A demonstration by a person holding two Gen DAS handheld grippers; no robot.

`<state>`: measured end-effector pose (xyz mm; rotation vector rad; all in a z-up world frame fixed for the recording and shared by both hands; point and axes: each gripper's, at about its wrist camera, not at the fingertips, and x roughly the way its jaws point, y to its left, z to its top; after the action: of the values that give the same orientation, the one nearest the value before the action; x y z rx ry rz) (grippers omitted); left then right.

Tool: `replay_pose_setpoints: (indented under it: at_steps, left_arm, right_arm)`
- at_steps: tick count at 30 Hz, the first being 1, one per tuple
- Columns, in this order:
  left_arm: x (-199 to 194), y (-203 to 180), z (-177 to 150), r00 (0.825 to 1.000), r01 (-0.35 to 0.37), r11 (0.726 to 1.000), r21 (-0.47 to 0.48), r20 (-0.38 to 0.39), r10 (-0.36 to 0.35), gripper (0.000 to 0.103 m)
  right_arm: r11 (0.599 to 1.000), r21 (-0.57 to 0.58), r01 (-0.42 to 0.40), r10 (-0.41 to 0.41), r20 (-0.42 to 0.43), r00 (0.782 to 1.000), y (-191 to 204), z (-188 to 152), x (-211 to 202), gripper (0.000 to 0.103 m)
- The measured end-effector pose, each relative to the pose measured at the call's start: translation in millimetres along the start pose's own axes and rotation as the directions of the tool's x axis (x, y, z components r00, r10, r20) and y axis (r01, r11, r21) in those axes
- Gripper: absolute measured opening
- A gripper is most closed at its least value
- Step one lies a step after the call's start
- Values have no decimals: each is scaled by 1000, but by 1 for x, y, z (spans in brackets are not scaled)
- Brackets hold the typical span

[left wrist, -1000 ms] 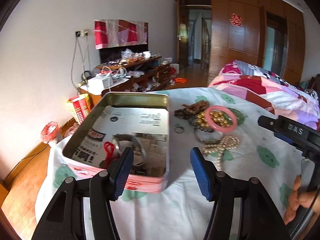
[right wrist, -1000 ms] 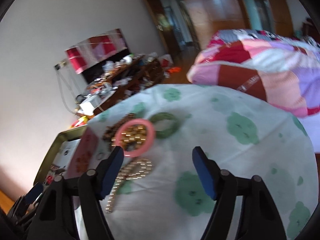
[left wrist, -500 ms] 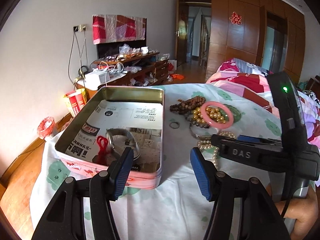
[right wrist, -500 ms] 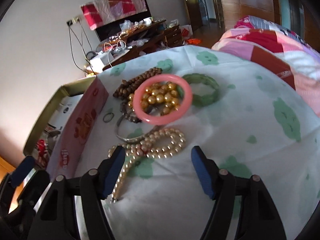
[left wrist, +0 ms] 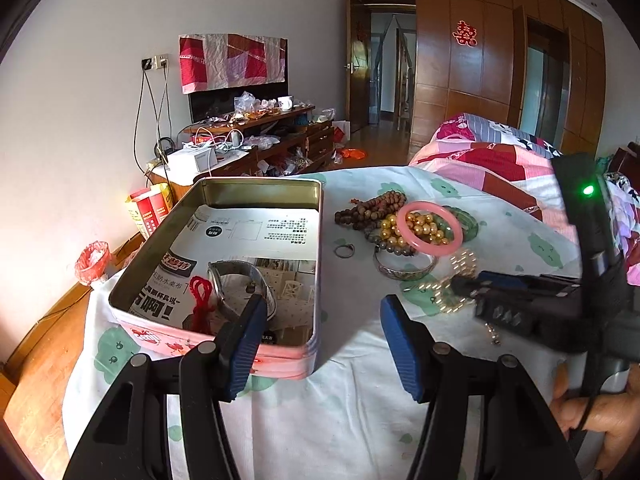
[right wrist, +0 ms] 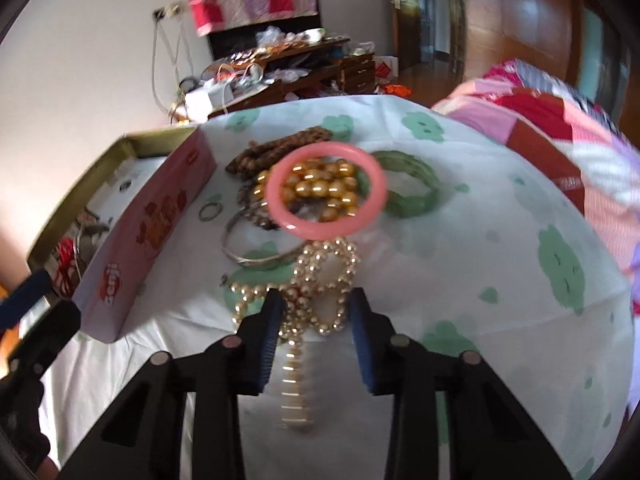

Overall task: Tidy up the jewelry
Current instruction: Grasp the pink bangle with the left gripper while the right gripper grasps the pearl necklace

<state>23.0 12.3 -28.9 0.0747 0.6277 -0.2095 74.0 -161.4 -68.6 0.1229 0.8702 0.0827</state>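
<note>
Right gripper [right wrist: 314, 312] had its jaws closing around the pearl necklace [right wrist: 320, 276], beads sitting between the blue pads; not clear yet whether the pads pressed on them, so no firm hold called. Left gripper [left wrist: 322, 344] hung wide with nothing in it, over the near edge of the bed, just right of the tin box [left wrist: 316, 216]. Necklace lay bunched in loops near the middle of the cloth-covered bed [right wrist: 500, 320], a loose tail running toward the camera, just in front of the pink bangle [right wrist: 326, 190] and the gold beads [right wrist: 320, 188] inside it. Judged light, limp and slippery: strand would sag and swing, could slide through the pads or snag the silver bangle [right wrist: 256, 256] beside it. Best taken at the bunched loops so several strands get pinched together, not the single tail. Green bangle [right wrist: 408, 192] and brown bead string [right wrist: 276, 146] lay further back; small ring [right wrist: 210, 211] close to the box wall. Left wrist view showed the box interior: printed paper lining, a metal watch [left wrist: 240, 284] and a red cord [left wrist: 200, 300] at the near end, plus the person's hand [left wrist: 596, 412] on the right tool. Right wrist view showed only the box's pink outer wall but gave the pads against the pearls, hidden behind the tool in the left view.
</note>
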Motion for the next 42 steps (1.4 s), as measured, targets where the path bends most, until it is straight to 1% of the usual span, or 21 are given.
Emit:
replay_pose_setpoints:
  at_steps: [2,5,9,11,14,16,19,20,21,22,23,24,26,27,28,29,32,35,37,39,42]
  left_arm:
    - [1,-2,0,1000,9,1000,11,-4,-9,60]
    - [0,-8,3,999,42,999,23,5,-42,60]
    - [3,-23,14,993,108,993,50,37,-110,60]
    - [10,-30,22,990,134,990,42,34,-135,60]
    - [29,-37,38,988,151,989,5,22,-151,60]
    - [41,-42,47,988,156,988,-11,11,-156,60]
    - [65,-49,60,992,128,991,-32,-10,-129,59]
    - [71,-51,64,992,122,992,-38,-18,-123,55]
    - [81,-54,67,991,127,991,-45,-32,-128,48]
    - [87,-56,68,991,126,991,-46,-46,-128,44]
    - [95,-59,69,990,120,992,-42,-66,-122,37]
    - [104,-62,68,989,109,993,-35,-97,-112,33]
    - [117,-64,66,984,102,994,-40,-143,-107,33]
    - [125,-65,63,978,106,993,-52,-175,-113,33]
    - [129,-64,62,974,117,991,-65,-188,-127,33]
    - [129,-64,63,974,117,991,-65,-189,-127,33]
    - [128,-66,63,970,144,987,-67,-190,-154,19]
    - [125,-65,64,965,177,981,-79,-180,-189,11]
    - [121,-65,66,967,190,979,-71,-159,-199,10]
    - [114,-66,67,974,183,982,-56,-123,-188,10]
    - [96,-67,63,979,193,981,-28,-65,-195,10]
  right_arm:
    - [998,58,-13,11,26,1000,-12,-1,-7,36]
    - [995,98,-18,9,87,996,-20,2,-18,36]
    - [988,151,-44,11,208,978,-30,5,-43,36]
    - [984,177,-26,-18,244,969,-35,8,-49,36]
    - [979,202,20,-75,266,961,-40,11,-53,36]
    - [972,232,25,-91,279,956,-45,12,-55,36]
    - [968,248,29,-103,289,952,-51,14,-55,36]
    - [968,248,34,-108,289,951,-50,15,-54,36]
    - [968,247,34,-107,289,951,-51,15,-55,36]
    - [968,247,33,-106,289,951,-51,15,-55,36]
    - [968,249,32,-106,288,952,-51,14,-55,36]
    - [967,252,31,-106,287,952,-51,14,-55,36]
    - [967,253,27,-102,286,953,-51,14,-54,36]
    - [967,255,26,-102,287,953,-51,14,-55,36]
    - [966,257,24,-101,287,952,-50,13,-55,36]
    - [965,262,19,-97,288,953,-51,12,-55,36]
    - [960,279,2,-83,281,956,-54,11,-53,36]
    - [956,292,-10,-75,278,958,-57,10,-52,36]
    - [955,297,-13,-74,280,957,-58,10,-53,36]
    - [953,301,-11,-79,285,955,-60,10,-54,36]
    - [951,309,-8,-88,294,952,-60,10,-56,36]
